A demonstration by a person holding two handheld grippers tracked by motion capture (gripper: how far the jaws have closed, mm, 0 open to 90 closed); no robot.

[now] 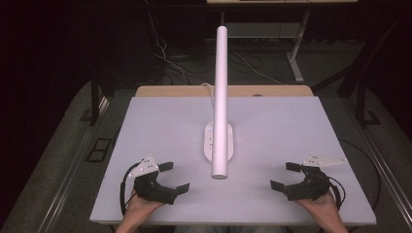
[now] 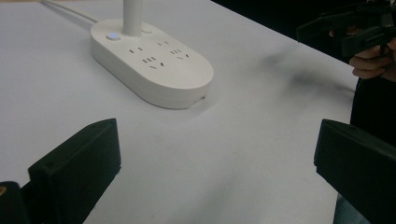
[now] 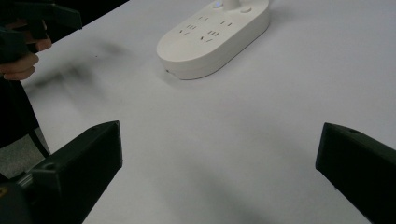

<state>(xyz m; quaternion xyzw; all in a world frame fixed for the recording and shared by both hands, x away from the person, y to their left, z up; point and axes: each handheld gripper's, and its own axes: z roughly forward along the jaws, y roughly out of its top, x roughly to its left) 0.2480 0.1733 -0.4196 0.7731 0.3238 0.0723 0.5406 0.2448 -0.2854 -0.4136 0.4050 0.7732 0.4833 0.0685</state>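
Note:
A white oval power strip base (image 1: pixel 210 141) with sockets sits in the middle of the white table (image 1: pixel 291 126); a tall white tube (image 1: pixel 221 97) rises from it toward the camera. The same base (image 2: pixel 152 63) lies ahead of my left jaws, and the base (image 3: pixel 212 37) lies ahead of my right jaws. My left gripper (image 1: pixel 174 177) rests near the front left edge, open, with nothing between its jaws. My right gripper (image 1: pixel 286 175) rests near the front right edge, also open and empty. Each is held by a hand from below.
A thin white cable (image 1: pixel 210 92) runs from the base to the table's far edge. Beyond the table stand dark desk legs (image 1: pixel 294 53) and floor cables. In the left gripper view the other hand and gripper (image 2: pixel 364 37) show at the far right.

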